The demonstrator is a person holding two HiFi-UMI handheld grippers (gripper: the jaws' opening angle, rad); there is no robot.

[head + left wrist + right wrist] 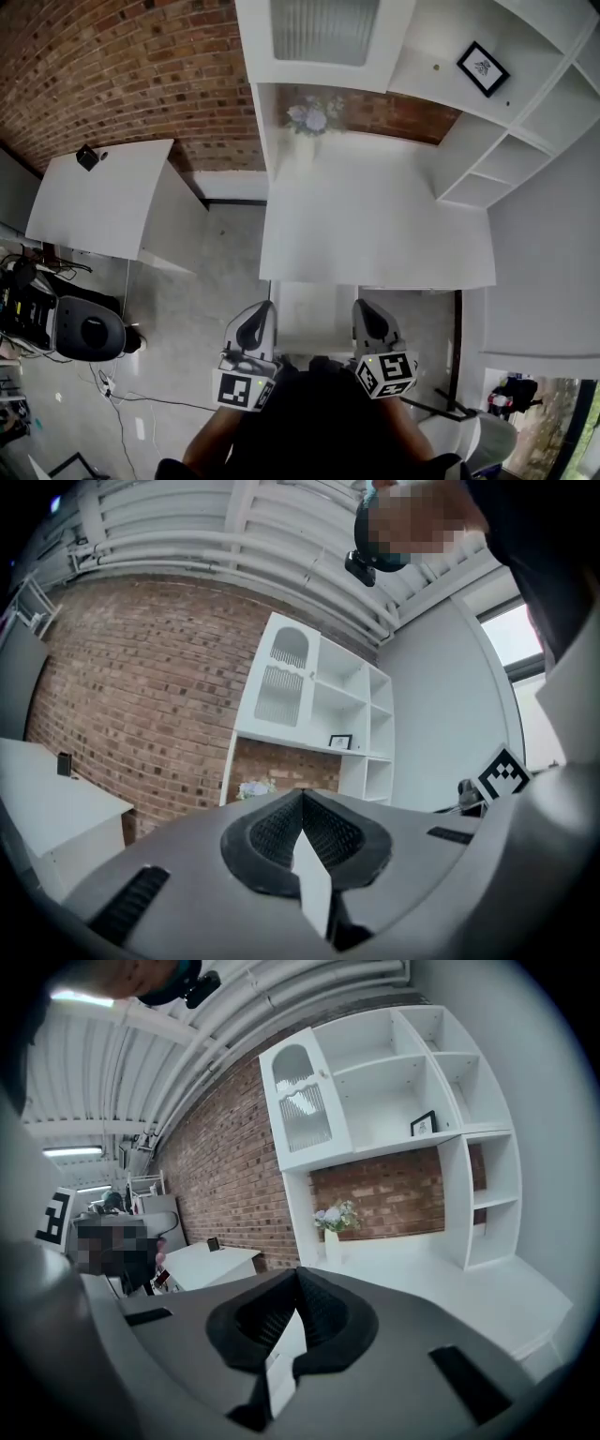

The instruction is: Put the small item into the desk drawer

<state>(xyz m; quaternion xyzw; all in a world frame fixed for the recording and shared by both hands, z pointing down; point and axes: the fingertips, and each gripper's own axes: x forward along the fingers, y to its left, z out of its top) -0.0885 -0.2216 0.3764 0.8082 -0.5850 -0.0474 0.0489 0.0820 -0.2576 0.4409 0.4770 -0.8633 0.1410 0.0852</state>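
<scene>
The white desk [375,234] stands straight ahead against the brick wall, with a vase of pale flowers [309,120] at its back edge. No drawer front shows clearly; a white panel [314,319] sits under the desk's near edge between my grippers. My left gripper [261,314] and right gripper [366,314] are held close to my body, short of the desk, both pointing at it. The left gripper [302,794] has its jaws shut with nothing between them, and so does the right gripper [298,1271]. A small dark item [87,157] lies on a separate white table [103,197] far left.
White shelves [525,112] rise at the desk's right, with a framed picture [483,67] on one. A cabinet with a ribbed glass door [323,28] hangs above the desk. A black round device [89,333] and cables [122,394] lie on the grey floor at left.
</scene>
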